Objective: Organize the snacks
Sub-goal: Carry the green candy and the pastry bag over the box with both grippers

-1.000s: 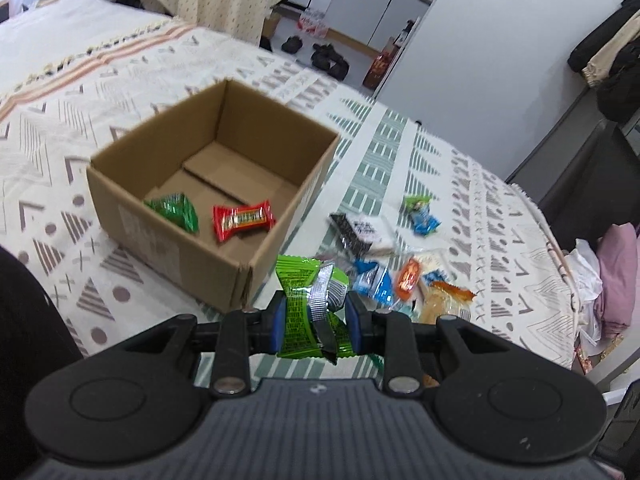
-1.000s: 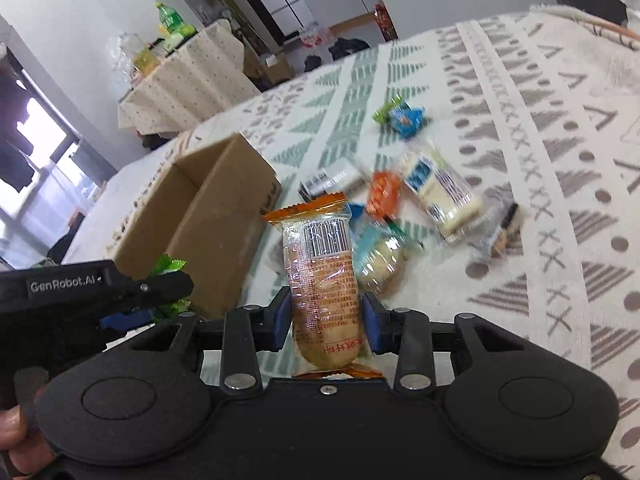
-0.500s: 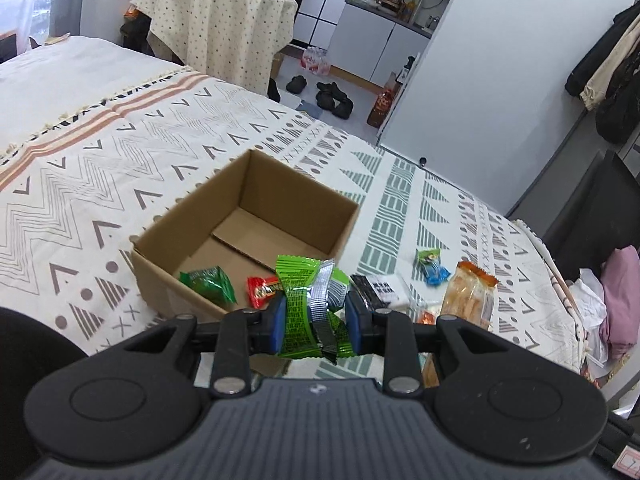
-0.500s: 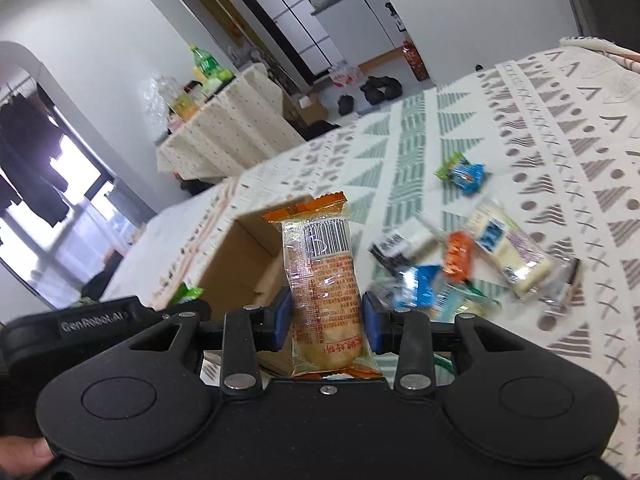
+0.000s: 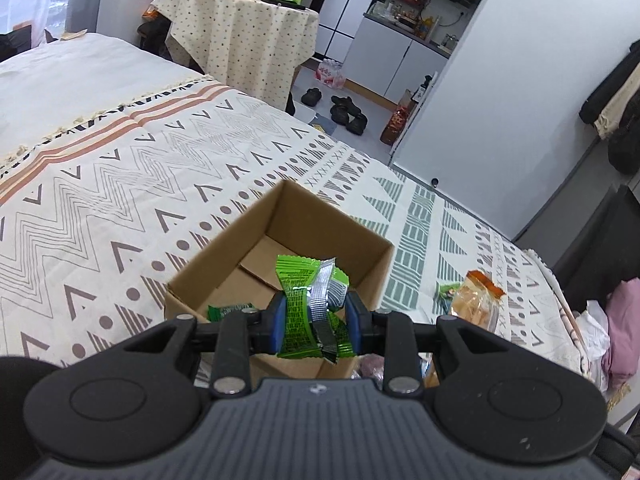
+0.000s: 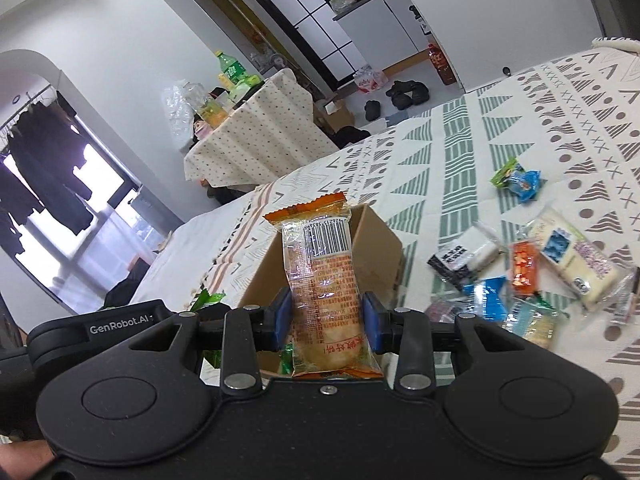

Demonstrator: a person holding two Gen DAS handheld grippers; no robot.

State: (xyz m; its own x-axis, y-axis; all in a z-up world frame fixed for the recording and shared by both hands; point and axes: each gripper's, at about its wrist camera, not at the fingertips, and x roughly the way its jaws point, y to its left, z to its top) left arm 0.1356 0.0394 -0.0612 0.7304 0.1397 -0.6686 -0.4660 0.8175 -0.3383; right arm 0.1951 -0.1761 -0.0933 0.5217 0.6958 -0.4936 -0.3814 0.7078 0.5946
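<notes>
Two tools: each one is closed on a snack packet, both are in the air near the box.
Left tool: its blue pads press on both sides of a green packet, which stands upright and crumpled between them.
Right tool: its pads clamp an orange-edged cracker packet, upright, with the barcode at the top.
Position of left tool: in its own view the green packet is seen in front of the open cardboard box.
Position of right tool: its packet is seen in front of the box's side wall; the left tool's black body is just beside it on the left.
Inside the box: one small green snack lies on the bottom.
Beside the box: a heap of loose snacks lies on the patterned bedspread; a blue and green packet lies apart from the heap.
Behind the bed: a round table with a dotted cloth carries bottles.
</notes>
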